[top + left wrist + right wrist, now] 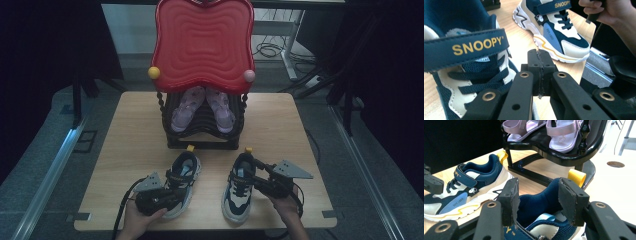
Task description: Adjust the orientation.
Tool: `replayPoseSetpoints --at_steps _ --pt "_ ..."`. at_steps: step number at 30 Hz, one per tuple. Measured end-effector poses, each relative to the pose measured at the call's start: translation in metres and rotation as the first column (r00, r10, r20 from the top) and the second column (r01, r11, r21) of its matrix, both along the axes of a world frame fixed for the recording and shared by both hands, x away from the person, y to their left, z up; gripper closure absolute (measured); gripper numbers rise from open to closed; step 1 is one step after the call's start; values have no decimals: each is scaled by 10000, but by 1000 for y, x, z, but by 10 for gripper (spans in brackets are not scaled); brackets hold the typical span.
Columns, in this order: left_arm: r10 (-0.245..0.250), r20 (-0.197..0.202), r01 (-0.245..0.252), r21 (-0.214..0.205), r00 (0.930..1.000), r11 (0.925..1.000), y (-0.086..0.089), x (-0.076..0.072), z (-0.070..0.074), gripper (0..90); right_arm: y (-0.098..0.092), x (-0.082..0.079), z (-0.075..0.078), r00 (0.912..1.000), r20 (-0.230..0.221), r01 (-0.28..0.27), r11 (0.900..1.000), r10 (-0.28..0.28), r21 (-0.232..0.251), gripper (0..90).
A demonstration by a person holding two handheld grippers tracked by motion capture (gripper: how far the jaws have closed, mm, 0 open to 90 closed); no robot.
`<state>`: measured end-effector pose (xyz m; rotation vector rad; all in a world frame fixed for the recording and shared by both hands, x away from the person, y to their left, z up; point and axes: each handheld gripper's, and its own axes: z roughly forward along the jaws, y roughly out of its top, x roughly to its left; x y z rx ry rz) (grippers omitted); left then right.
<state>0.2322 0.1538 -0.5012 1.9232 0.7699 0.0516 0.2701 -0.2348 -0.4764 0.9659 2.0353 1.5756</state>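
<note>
Sneakers side by side near table's front edge — left sneaker and right sneaker, well apart, bare wood between. Long axes front to back, heels with yellow loops toward black shoe rack, toes toward person. Open tabletop left and right of pair; rack close behind. Left gripper pressed shut on nothing, just beside left sneaker's laces. Right gripper half spread astride right sneaker's heel collar — contact cannot be told.
</note>
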Motion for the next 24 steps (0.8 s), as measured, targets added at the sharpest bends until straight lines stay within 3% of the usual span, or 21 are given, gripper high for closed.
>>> replayPoseSetpoints --at_steps 24 --pt "-261 -586 307 785 9979 9964 -17 -4 -15 896 -2 0 0 9999 1 118 9999 -118 -13 511"
